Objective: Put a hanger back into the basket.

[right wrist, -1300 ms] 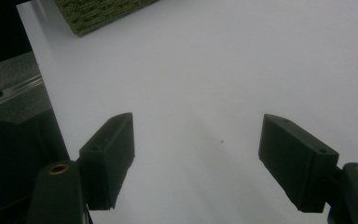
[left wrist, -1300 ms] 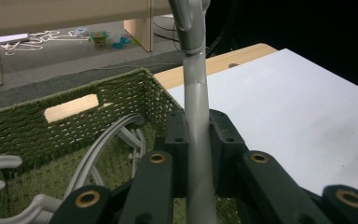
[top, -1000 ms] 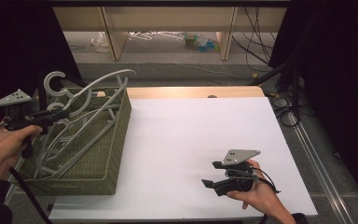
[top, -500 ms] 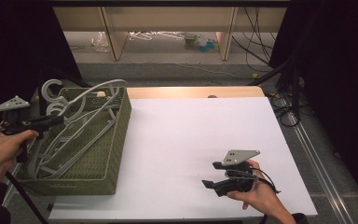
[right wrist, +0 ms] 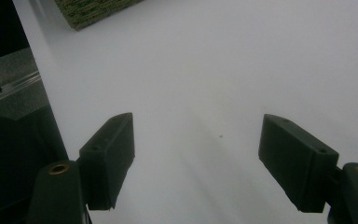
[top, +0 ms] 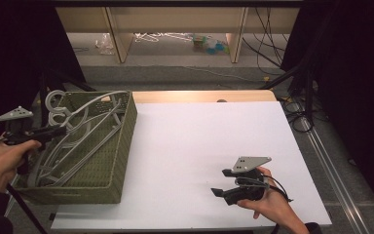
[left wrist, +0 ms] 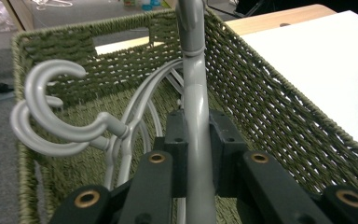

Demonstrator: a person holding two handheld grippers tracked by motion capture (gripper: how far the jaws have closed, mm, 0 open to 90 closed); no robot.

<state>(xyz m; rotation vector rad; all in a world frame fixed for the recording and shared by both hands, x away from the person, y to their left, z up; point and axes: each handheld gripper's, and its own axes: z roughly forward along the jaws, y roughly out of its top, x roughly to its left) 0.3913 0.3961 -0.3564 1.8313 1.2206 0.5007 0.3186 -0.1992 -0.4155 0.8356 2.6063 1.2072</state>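
A green woven basket (top: 121,146) stands at the table's left side and holds several grey plastic hangers (top: 73,141). My left gripper (top: 61,130) reaches in over the basket's left rim and is shut on the grey hanger (left wrist: 196,140), whose curved bar runs up between the jaws toward the far wall of the basket (left wrist: 121,60). Other hangers' hooks (left wrist: 51,126) curl over the left rim. My right gripper (top: 221,183) rests low over the white table near the front right, jaws wide apart with nothing but bare table (right wrist: 205,93) between them.
The white tabletop (top: 214,136) stretches to the right of the basket. A wooden strip (top: 199,96) borders its far edge. Beyond it are shelf units and loose hangers on the floor (top: 160,36). Cables (top: 302,107) run past the right edge.
My left gripper has sunk with the hanger, lowering it from above the basket's rim down among the other hangers. The right gripper has kept still.
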